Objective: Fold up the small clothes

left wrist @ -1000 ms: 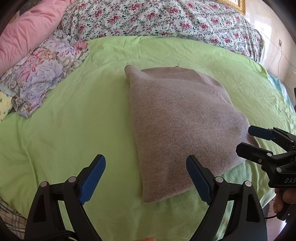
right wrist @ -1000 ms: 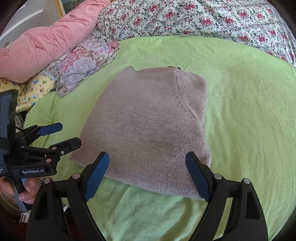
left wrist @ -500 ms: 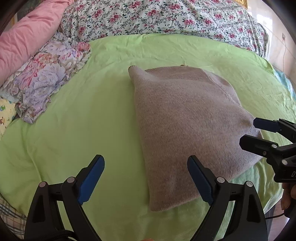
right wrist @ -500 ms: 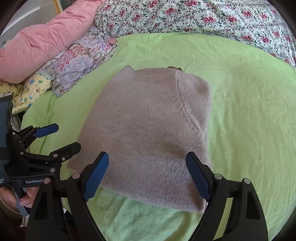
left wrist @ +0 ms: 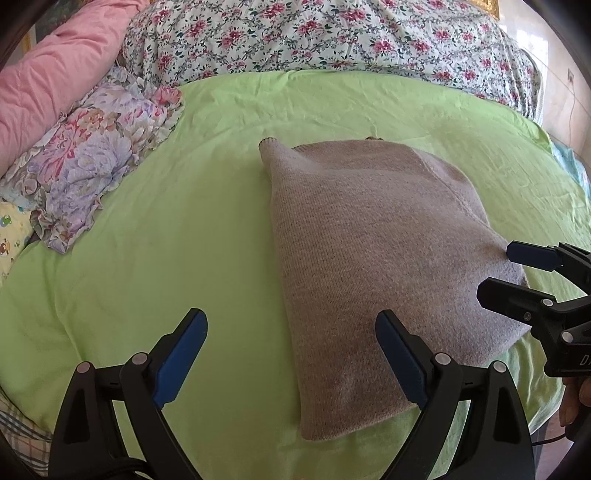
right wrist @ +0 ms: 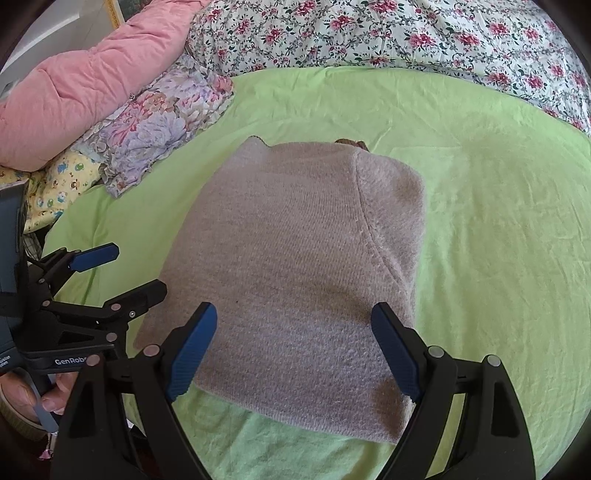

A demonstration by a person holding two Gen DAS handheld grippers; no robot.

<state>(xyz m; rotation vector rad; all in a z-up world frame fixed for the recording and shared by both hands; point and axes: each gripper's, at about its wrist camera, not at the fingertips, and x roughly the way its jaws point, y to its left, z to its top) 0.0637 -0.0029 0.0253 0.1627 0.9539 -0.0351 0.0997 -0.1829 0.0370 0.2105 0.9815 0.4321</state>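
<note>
Both tongs, left [left wrist: 291,354] and right [right wrist: 293,347], gape empty over the sweater [right wrist: 295,273]; we pinch the near hem's two corners together, then fold away evenly.

I am seeing the bed's green sheet [left wrist: 184,229] carrying a folded beige sweater [left wrist: 373,258], floral pillow [left wrist: 96,162], pink quilt [left wrist: 55,81] and flowered duvet [left wrist: 332,33].

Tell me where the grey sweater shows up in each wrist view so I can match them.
Left wrist view: the sweater lies right of centre, its near edge behind the left claw's right finger.
Right wrist view: the sweater fills the centre, its near edge between the right claw's fingers.
Shared landmark: the purple floral pillow, up and left of the sweater in both.
</note>
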